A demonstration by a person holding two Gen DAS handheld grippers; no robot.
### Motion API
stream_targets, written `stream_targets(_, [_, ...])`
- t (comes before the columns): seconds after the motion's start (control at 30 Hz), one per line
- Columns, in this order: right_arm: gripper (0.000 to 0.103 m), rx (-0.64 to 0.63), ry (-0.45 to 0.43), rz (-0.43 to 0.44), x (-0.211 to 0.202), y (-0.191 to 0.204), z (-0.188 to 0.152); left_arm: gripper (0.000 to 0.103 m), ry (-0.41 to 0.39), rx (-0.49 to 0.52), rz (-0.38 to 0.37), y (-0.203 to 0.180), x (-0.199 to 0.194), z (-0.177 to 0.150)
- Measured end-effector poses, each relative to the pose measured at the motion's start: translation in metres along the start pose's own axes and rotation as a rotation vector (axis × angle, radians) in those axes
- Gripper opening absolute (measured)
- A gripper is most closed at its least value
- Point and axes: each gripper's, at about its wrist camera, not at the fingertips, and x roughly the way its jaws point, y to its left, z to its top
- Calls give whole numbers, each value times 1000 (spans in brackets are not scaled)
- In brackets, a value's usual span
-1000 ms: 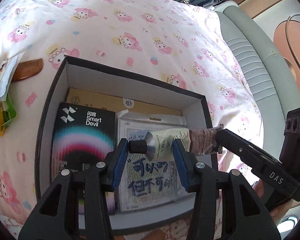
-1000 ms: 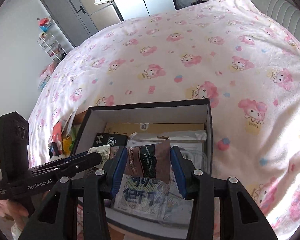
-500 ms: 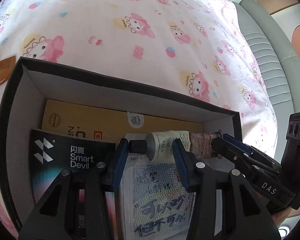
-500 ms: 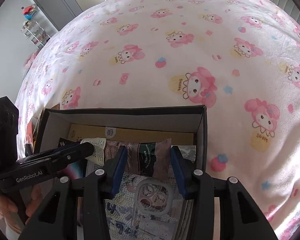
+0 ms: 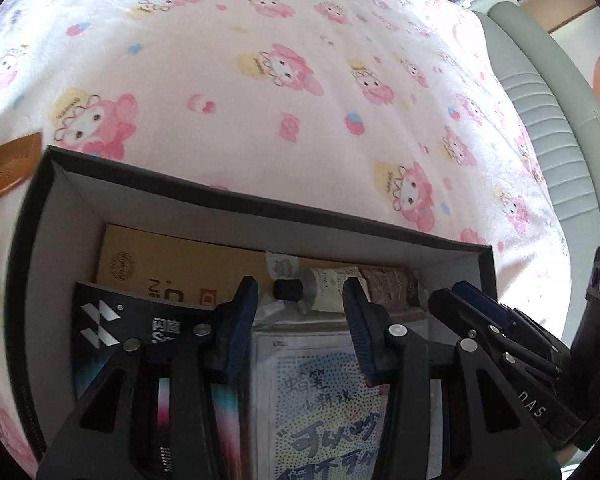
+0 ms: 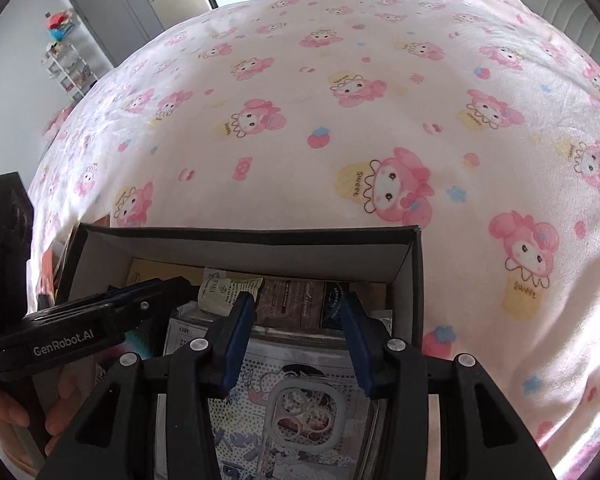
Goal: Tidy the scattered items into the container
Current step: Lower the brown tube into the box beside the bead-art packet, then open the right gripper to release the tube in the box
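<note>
A cream and brown hand cream tube (image 5: 332, 286) with a black cap lies inside the black box (image 5: 260, 204), along its far wall. It also shows in the right wrist view (image 6: 284, 298). My left gripper (image 5: 300, 300) is open just behind the tube's cap end, with its jaws apart from the tube. My right gripper (image 6: 296, 312) is open behind the tube's brown end. Both grippers sit low inside the box (image 6: 252, 240).
The box holds a tan flat carton (image 5: 172, 268), a black Smart Devil package (image 5: 140, 328) and a bagged phone case (image 6: 304, 404). A wooden comb (image 5: 8, 168) lies on the pink bedspread left of the box. A grey headboard (image 5: 548, 112) stands at the right.
Both grippers lowered the tube into the box and opened. The tube now lies loose by the far wall, and both grippers have drawn back slightly.
</note>
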Motion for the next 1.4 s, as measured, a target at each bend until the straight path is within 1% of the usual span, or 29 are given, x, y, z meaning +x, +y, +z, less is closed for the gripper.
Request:
stream_targets(0.03, [41, -7, -2, -18, 1, 2, 0, 44, -9, -14, 20, 2, 0, 0])
stream_targets(0.1, [41, -28, -1, -37, 3, 7, -1, 44, -20, -36, 32, 6, 1, 2])
stream_targets(0.17, [41, -41, -2, -40, 4, 10, -2, 44, 1, -48, 34, 8, 9, 3])
stream_targets(0.27, [41, -58, -3, -53, 5, 11, -3, 44, 44, -54, 21, 7, 22, 2])
stream_targets(0.37, [41, -50, 2, -31, 5, 9, -3, 44, 63, -51, 8, 2, 32, 2])
stream_targets(0.47, [41, -43, 3, -13, 4, 7, -3, 44, 101, -53, -26, -6, 44, 3])
stream_targets(0.53, [41, -47, 3, -14, 4, 7, -4, 44, 106, -27, -21, -14, 48, 2])
stream_targets(0.63, [41, -56, 0, -19, 4, 8, -5, 44, 120, -16, -61, -20, 49, 2])
stream_targets(0.7, [41, -54, -2, -17, 3, 7, -6, 44, 100, -24, -68, -16, 44, 2])
stream_targets(0.77, [41, -56, -5, -26, 4, 9, -7, 43, 61, -32, -52, -12, 35, 3])
stream_targets(0.8, [41, -73, -3, -35, 5, 12, -7, 42, 40, -42, -32, -9, 31, 4])
stream_targets(0.83, [41, -93, -1, -42, 7, 16, -9, 37, 19, -51, -7, -7, 27, 5])
stream_targets(0.9, [43, -125, -4, -72, 10, 23, -12, 33, -5, -62, 19, -4, 25, 8])
stream_targets(0.93, [43, -137, -5, -88, 11, 25, -12, 33, 0, -63, 26, -4, 26, 9])
stream_targets(1.0, [42, -140, -13, -92, 11, 25, -12, 31, 14, -55, 31, -5, 30, 11])
stream_targets(1.07, [39, -131, -27, -59, 8, 22, -11, 31, 33, -40, 22, -9, 36, 11])
stream_targets(1.1, [38, -120, -26, -34, 6, 21, -10, 27, 41, -32, 13, -13, 39, 9])
stream_targets(1.13, [38, -105, -24, -15, 4, 19, -9, 26, 35, -22, 22, -16, 40, 8])
stream_targets(1.2, [38, -91, -22, -4, 3, 17, -9, 25, 25, -2, 35, -20, 39, 9])
stream_targets(1.23, [38, -91, -17, -10, 4, 17, -9, 25, 35, -8, 15, -19, 40, 11])
stream_targets(1.27, [38, -95, -18, -26, 6, 17, -9, 25, 59, -25, -34, -17, 42, 12])
stream_targets(1.3, [38, -102, -21, -49, 8, 18, -9, 29, 85, -42, -56, -15, 43, 14])
stream_targets(1.33, [38, -113, -23, -71, 10, 18, -10, 29, 92, -45, -62, -15, 42, 15])
stream_targets(1.4, [38, -144, -33, -92, 13, 20, -10, 29, 80, -29, -61, -15, 35, 16])
